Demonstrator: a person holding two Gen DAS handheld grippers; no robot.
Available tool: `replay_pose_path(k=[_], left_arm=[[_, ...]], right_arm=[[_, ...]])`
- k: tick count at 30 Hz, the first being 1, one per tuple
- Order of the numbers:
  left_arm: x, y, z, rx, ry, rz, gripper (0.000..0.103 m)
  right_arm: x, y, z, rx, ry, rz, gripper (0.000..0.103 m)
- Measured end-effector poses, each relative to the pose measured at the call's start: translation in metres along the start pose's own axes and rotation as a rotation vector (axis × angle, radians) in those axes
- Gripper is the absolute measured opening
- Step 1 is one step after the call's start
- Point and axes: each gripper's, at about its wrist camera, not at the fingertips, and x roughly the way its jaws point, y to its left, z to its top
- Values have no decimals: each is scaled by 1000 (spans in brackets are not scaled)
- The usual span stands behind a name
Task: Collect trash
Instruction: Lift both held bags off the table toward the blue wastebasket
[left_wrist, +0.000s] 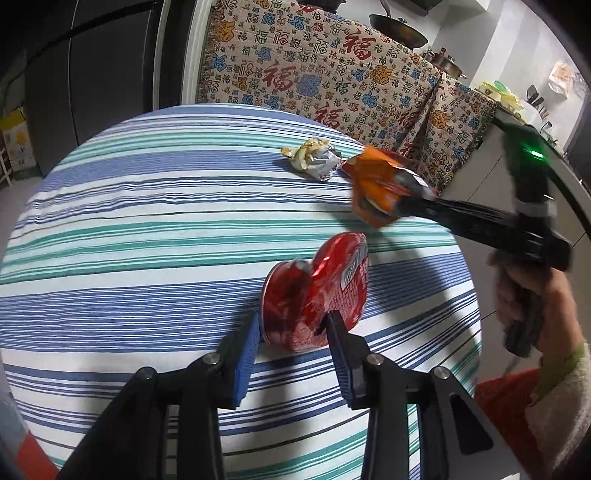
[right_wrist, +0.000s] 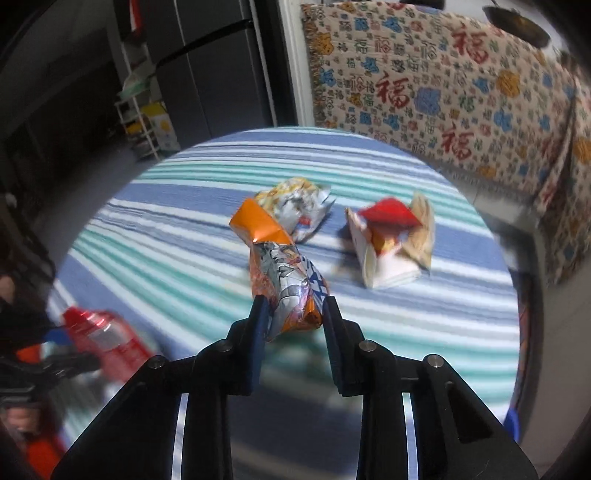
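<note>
A crushed red can lies on the striped tablecloth; my left gripper has its blue pads on both sides of the can's near end. The can also shows blurred in the right wrist view. My right gripper is shut on an orange and silver snack wrapper and holds it above the table; it shows in the left wrist view too. A crumpled yellow-silver wrapper and a red-white paper carton lie further back.
The round table's far and right edges drop off near a patterned cloth draped over furniture. A dark fridge stands at the left. A wok and pot sit on the counter behind. Something red is below the right hand.
</note>
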Motion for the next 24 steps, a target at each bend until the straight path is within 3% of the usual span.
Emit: replay_pose_path(k=[3,8,11,16,20,24], left_arm=[[-3,0,-6,30,-9,18,49],[-11,5,-16,61,-21,32,51],[-15,14,-16,30,-35,32,56],[-23,31,2,-11,-90,22,58],[-22,32,18,41,-101,13,67],[-10,36,41,64,-95,-49,67]], right_arm=[[-26,4,-18,-2,-5,-27,29],[-52,4,-39,11,-11,-75,30],[-58,0,-51,37,3,-93,30],[-62,-2,-66,61,21,-99,30],[-63,1,-68,62,20,-95,30],[-60,3,-67,55,20,-95,31]])
